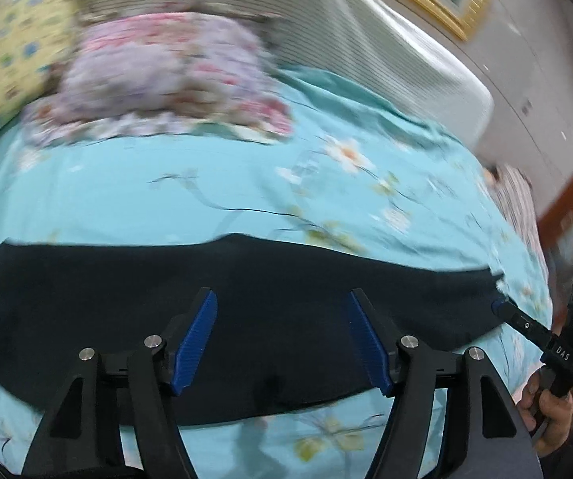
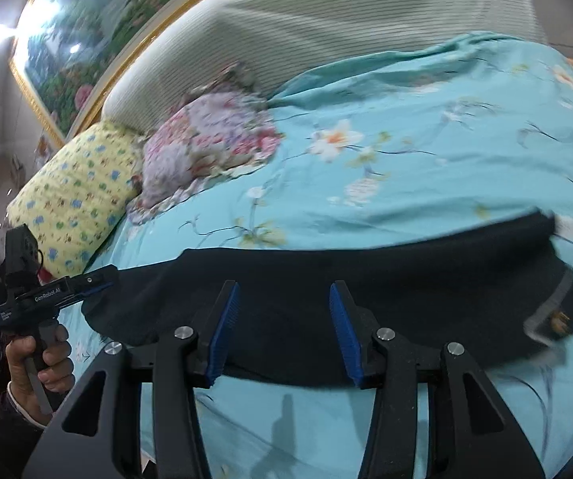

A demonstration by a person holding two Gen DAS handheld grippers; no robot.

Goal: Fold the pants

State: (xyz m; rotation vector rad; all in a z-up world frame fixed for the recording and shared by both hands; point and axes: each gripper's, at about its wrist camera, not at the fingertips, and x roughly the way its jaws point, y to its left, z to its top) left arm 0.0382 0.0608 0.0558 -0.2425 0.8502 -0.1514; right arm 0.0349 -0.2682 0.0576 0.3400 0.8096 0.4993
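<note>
1. Left gripper point(image 1: 281, 303): the jaws stand wide apart and hold nothing. It hangs just above the pants point(image 1: 246, 275), pointing across them toward the head of the bed.
2. Right gripper point(image 2: 284, 291): the jaws are likewise spread wide and empty, poised over the near edge of the pants.
3. Location of the pants: they lie as 1 long dark band across the bed sheet point(image 1: 206, 183), close to the near side of the bed. The waistband point(image 2: 552, 307), with its grey inner strip turned out, is at the right end.
4. Handling: expect a light, limp fabric. It will sag and drag on the sheet rather than hold a shape, and any layers underneath may slip apart. Motion blur hides whether the fabric is thick or thin.
5. Where to grip: take the waistband with the right gripper, since the doubled seam is the firmest part. Take the opposite end with the left gripper. Pinch through all layers at the edge, not the flat middle.
6. Pose: your left hand point(image 2: 42, 355) and right hand point(image 1: 550, 411) each wrap a pistol handle. Both tools are tilted down toward the bed, set well apart along the garment.
7. The pillows point(image 2: 74, 191) at the head of the bed are well apart from the pants.
</note>
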